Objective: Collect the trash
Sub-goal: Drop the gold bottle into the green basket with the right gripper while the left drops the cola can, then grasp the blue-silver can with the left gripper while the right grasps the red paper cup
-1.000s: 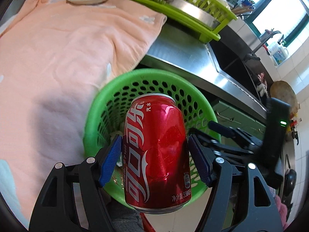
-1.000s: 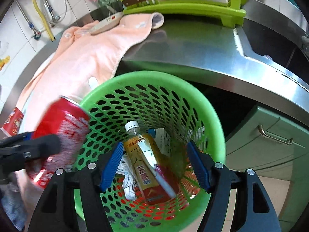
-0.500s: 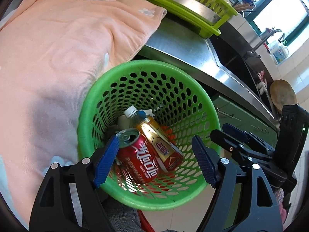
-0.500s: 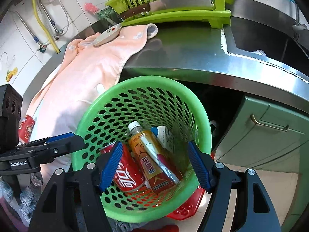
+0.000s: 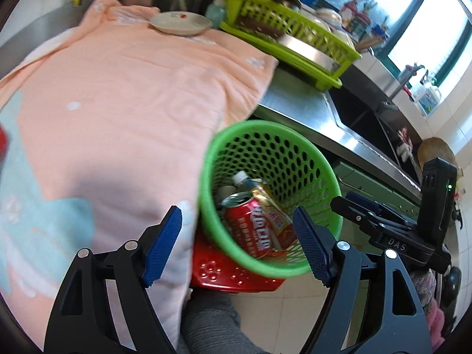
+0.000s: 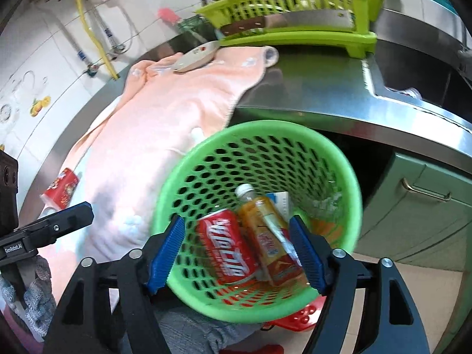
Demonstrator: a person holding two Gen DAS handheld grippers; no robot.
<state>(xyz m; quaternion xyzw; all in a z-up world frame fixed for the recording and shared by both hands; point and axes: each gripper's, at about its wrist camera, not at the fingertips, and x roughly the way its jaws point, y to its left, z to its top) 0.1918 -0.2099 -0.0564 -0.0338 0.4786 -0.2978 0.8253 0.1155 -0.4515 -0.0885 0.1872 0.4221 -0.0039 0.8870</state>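
Left wrist view: both hand-held grippers empty, right jaws opening, above green basket (image 5: 309,159) beside peach towel (image 5: 118,103).

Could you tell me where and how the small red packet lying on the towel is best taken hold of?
Grip the red packet across its short width, coming down from above: it lies flat and apart on the peach towel, long sides exposed. The left tongs are likely nearer.
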